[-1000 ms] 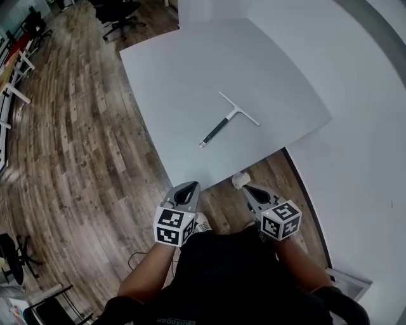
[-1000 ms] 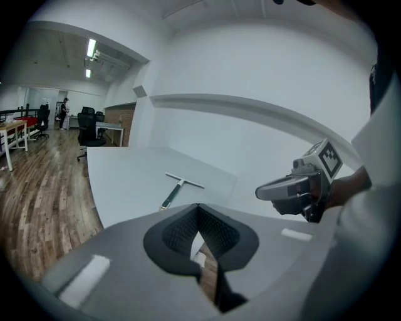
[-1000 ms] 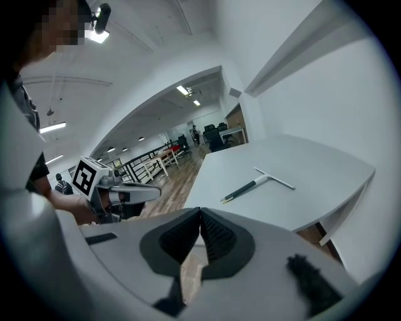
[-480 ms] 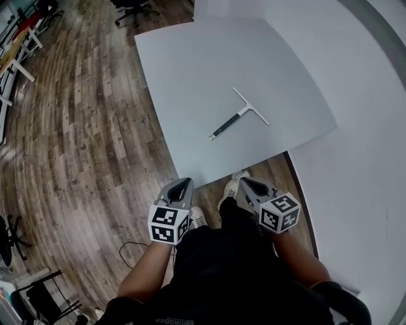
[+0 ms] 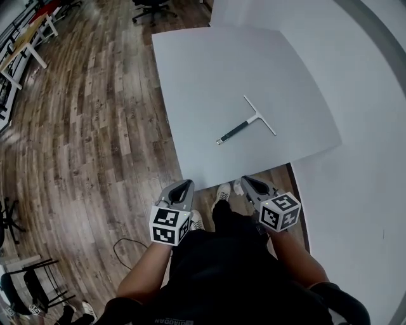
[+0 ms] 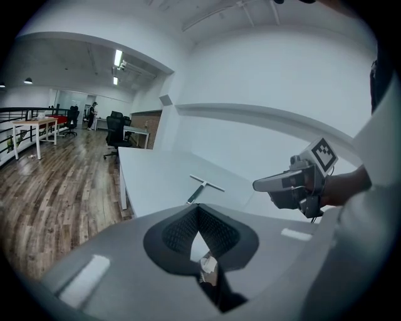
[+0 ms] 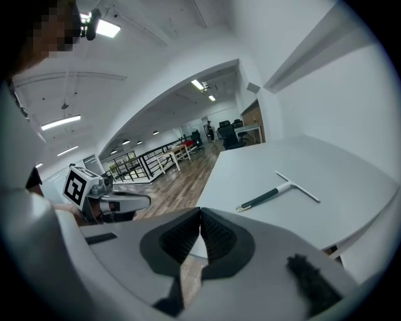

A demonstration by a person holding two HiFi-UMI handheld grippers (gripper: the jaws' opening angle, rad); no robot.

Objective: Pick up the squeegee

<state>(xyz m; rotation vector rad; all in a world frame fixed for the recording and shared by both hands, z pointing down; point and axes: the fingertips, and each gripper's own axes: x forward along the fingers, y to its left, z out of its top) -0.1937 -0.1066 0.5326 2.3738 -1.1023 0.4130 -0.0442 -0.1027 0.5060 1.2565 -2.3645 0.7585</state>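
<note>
The squeegee (image 5: 247,122) lies flat on the grey table (image 5: 203,70), a thin white blade with a dark handle pointing toward the near edge. It also shows in the left gripper view as the squeegee (image 6: 202,189) and in the right gripper view as the squeegee (image 7: 276,191). My left gripper (image 5: 184,186) hangs short of the table's near edge, jaws shut with nothing in them. My right gripper (image 5: 245,182) is level with it on the right, also shut and empty. Both stay well short of the squeegee. In each gripper view the jaws meet: left gripper (image 6: 198,208), right gripper (image 7: 200,213).
Wood floor (image 5: 82,127) spreads left of the table. A white wall (image 5: 355,95) runs along the table's right and far sides. Office chairs (image 5: 152,7) and desks (image 5: 28,38) stand far off. My feet in pale shoes (image 5: 222,190) are by the table edge.
The table and squeegee have shifted right and slightly down in the head view. Both grippers have kept their places near the table's near edge, still shut.
</note>
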